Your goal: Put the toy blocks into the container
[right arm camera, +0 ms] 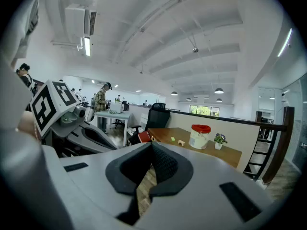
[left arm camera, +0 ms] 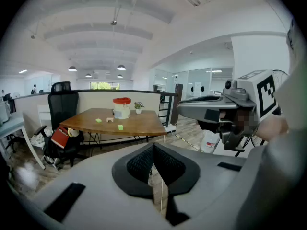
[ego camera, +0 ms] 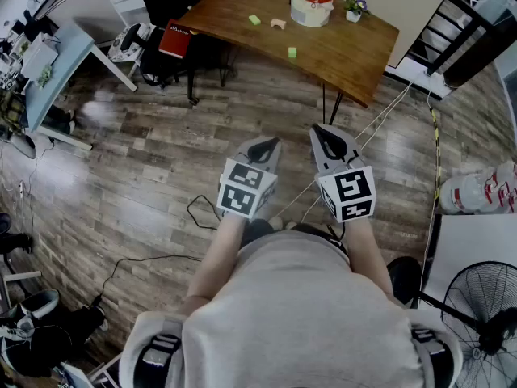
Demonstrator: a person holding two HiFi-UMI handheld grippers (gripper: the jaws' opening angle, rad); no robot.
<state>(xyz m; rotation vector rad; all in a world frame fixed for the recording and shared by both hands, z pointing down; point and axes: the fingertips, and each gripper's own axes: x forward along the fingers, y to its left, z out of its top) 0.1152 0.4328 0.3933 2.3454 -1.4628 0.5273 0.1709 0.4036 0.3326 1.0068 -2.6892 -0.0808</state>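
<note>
Both your grippers are empty: the left gripper [ego camera: 265, 145] has its jaws pressed together, and the right gripper [ego camera: 325, 138] is closed the same way. Three toy blocks lie well ahead of your jaw tips on the wooden table [ego camera: 347, 43]: the near green block [ego camera: 292, 52], the far green block [ego camera: 254, 20] and the tan block [ego camera: 278, 24]. Beyond them stands the red-lidded container [ego camera: 312, 2], beside a small potted plant [ego camera: 354, 8].

White container [ego camera: 311, 12] w/ red lid, green blocks [ego camera: 254, 20], tan block [ego camera: 278, 24], brown table [ego camera: 347, 51]
</note>
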